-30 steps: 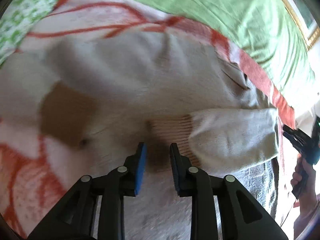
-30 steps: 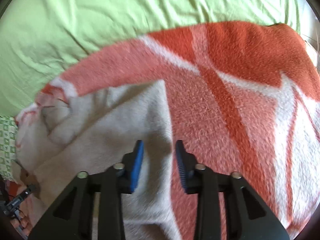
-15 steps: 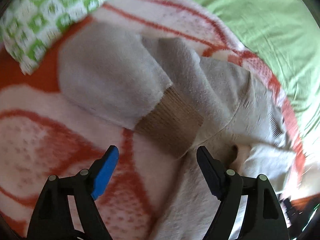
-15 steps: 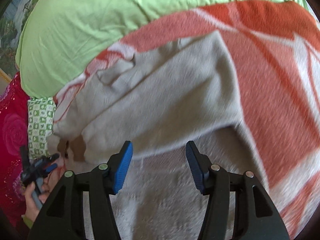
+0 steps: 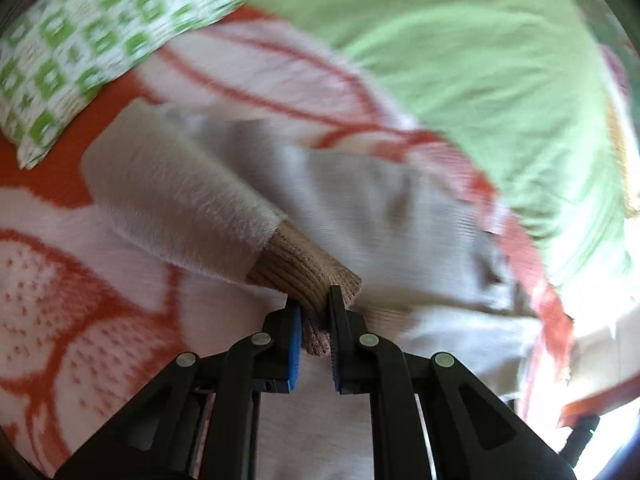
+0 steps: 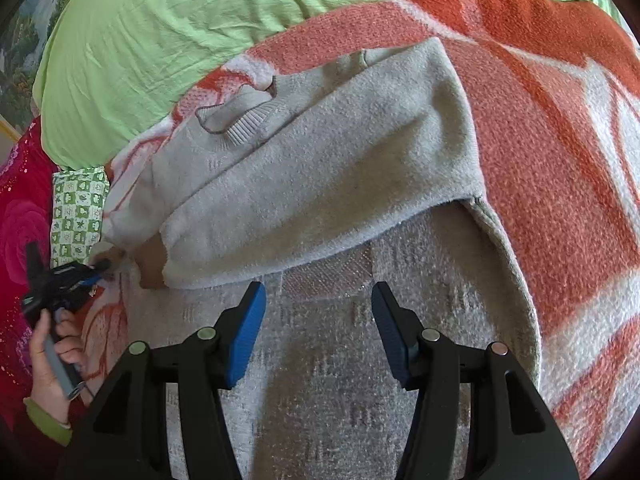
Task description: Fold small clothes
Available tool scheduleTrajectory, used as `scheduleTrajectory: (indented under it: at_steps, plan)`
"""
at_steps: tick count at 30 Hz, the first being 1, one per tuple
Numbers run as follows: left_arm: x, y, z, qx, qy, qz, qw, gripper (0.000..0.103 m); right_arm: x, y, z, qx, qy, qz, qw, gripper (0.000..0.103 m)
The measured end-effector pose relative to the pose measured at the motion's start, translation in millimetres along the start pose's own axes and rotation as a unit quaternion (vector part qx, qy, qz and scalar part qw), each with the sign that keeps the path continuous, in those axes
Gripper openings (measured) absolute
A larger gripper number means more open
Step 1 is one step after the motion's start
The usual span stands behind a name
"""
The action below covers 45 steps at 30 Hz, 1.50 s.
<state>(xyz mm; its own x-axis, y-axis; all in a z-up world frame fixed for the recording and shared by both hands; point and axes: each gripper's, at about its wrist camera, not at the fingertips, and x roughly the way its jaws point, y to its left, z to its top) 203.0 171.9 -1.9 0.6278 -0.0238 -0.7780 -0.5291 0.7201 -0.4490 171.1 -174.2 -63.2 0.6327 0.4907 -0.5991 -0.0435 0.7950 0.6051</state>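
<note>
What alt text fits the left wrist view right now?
The left tongs are shut on the tan ribbed cuff of a grey sweater lying on an orange-and-white blanket. A green sheet and a green checked cloth lie beyond.

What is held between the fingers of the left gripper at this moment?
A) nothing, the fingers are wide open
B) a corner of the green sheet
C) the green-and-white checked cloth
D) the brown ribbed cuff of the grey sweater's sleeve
D: in the left wrist view the left gripper is closed on the brown ribbed cuff of the grey sweater.
</note>
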Motion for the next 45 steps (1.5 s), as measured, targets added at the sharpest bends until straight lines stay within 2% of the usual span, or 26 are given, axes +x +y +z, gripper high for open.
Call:
scheduleTrajectory:
  at_steps: [3,5,7,9,12,15,17,18,19,20,21,22,24,25,27,30,33,36,37,38,39,43,45]
  plan:
    - [-6,-49,-13,0.033,0.003,-0.063,0.9974,0.010,2,-1,-1,0.009,-0.001,0.008,1.000,0.056]
    - [-2,-84,-23,0.057,0.014,-0.107,0.9925,0.010,1,-1,0,0.010,-0.006,0.008,1.000,0.056]
    - [8,-126,-36,0.088,0.032,-0.153,0.9838,0.010,-2,0,1,0.005,-0.016,0.002,1.000,0.056]
    - [25,-159,-49,0.121,0.050,-0.176,0.9756,0.010,-7,-3,3,0.008,-0.026,-0.011,1.000,0.056]
    - [65,-190,-71,0.158,0.090,-0.189,0.9649,0.011,-14,-15,7,0.026,-0.037,-0.030,0.999,0.056]
    - [105,-205,-93,0.198,0.136,-0.160,0.9575,0.013,-18,-26,10,0.041,-0.040,-0.036,0.998,0.056]
    - [120,-205,-103,0.214,0.164,-0.134,0.9536,0.020,-20,-30,13,0.045,-0.039,-0.032,0.998,0.056]
    - [119,-199,-105,0.211,0.172,-0.138,0.9522,0.020,-20,-31,14,0.046,-0.039,-0.027,0.998,0.056]
    - [112,-191,-106,0.206,0.176,-0.146,0.9516,0.028,-21,-31,16,0.047,-0.039,-0.020,0.998,0.056]
    - [105,-184,-106,0.204,0.176,-0.147,0.9517,0.038,-21,-29,16,0.047,-0.040,-0.014,0.998,0.056]
    - [95,-174,-106,0.203,0.170,-0.146,0.9532,0.042,-19,-26,18,0.044,-0.039,-0.003,0.998,0.056]
    - [83,-161,-106,0.201,0.160,-0.142,0.9559,0.045,-16,-23,20,0.041,-0.037,0.005,0.998,0.056]
    - [61,-133,-99,0.193,0.139,-0.119,0.9640,0.046,-8,-14,23,0.032,-0.032,0.019,0.999,0.057]
    - [52,-121,-95,0.191,0.125,-0.103,0.9682,0.047,-2,-9,25,0.027,-0.027,0.024,0.999,0.057]
    - [35,-85,-81,0.189,0.078,-0.017,0.9786,0.052,9,1,29,0.022,-0.020,0.031,0.999,0.057]
    - [37,-40,-54,0.174,0.047,0.085,0.9799,0.054,29,16,36,0.015,-0.012,0.049,0.999,0.057]
    - [45,-2,-32,0.157,0.039,0.138,0.9771,0.054,59,30,44,0.012,0.021,0.043,0.999,0.059]
    - [56,25,-19,0.131,0.051,0.156,0.9777,0.053,84,32,46,0.028,0.053,0.029,0.998,0.061]
    - [58,28,-16,0.124,0.050,0.153,0.9791,0.053,86,33,48,0.036,0.048,0.047,0.997,0.046]
    - [59,30,-13,0.118,0.045,0.151,0.9804,0.053,83,36,53,0.036,0.044,0.066,0.996,0.012]
    - [59,30,-9,0.117,0.040,0.152,0.9807,0.053,78,40,57,0.030,0.037,0.076,0.996,0.010]
    - [62,19,0,0.121,0.019,0.151,0.9809,0.053,-1,50,79,-0.004,-0.073,0.130,0.989,0.009]
    - [66,11,0,0.117,0.018,0.150,0.9816,0.053,-33,37,85,-0.010,-0.113,0.112,0.987,0.009]
